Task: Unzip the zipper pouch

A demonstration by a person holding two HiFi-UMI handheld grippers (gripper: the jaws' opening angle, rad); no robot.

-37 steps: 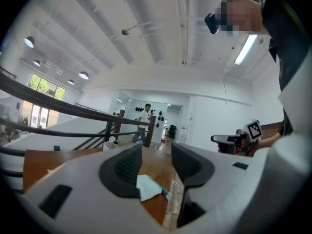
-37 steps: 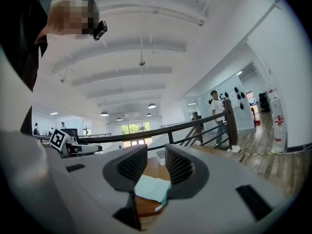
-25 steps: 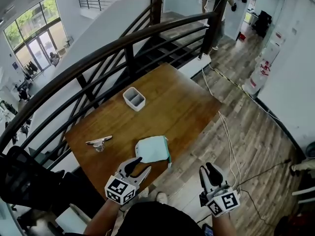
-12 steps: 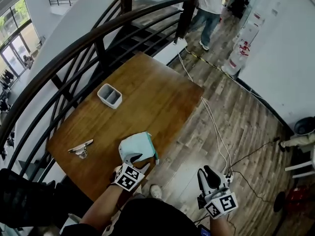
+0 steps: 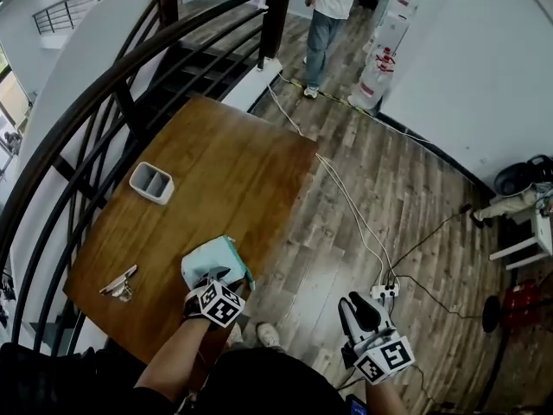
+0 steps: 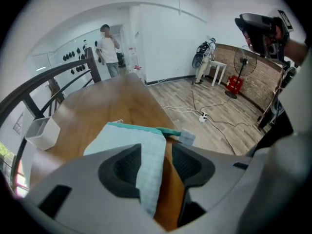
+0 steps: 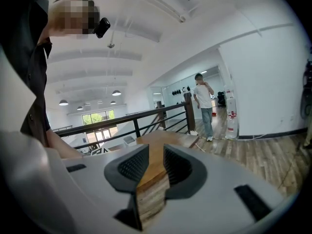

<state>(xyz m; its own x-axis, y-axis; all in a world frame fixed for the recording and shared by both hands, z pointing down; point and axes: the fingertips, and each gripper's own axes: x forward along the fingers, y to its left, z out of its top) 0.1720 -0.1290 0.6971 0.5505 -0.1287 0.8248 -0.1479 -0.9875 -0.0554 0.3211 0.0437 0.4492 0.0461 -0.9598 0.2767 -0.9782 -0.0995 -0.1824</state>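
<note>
A light teal zipper pouch (image 5: 212,260) lies flat near the front edge of the wooden table (image 5: 233,158). Its darker teal zipper (image 6: 146,128) runs along the far edge and ends in a pale tab (image 6: 186,137) at the right. My left gripper (image 5: 211,282) is at the pouch's near edge. In the left gripper view the pouch's near corner (image 6: 148,179) lies between the jaws of the left gripper (image 6: 165,162); they are opening, with bare table showing beside the right pad. My right gripper (image 5: 356,308) hangs off the table over the floor. The right gripper (image 7: 156,167) is open with nothing in it.
A white two-compartment holder (image 5: 151,182) stands mid-table and a metal clip (image 5: 118,283) lies at the left. A dark stair railing (image 5: 86,102) borders the table's far side. White cables and a power strip (image 5: 384,292) lie on the floor. A person (image 5: 333,7) stands far back.
My left gripper has moved forward from short of the table's edge until its jaws straddle the pouch's near corner. The head view has swung right. The right gripper stays low beside the table.
</note>
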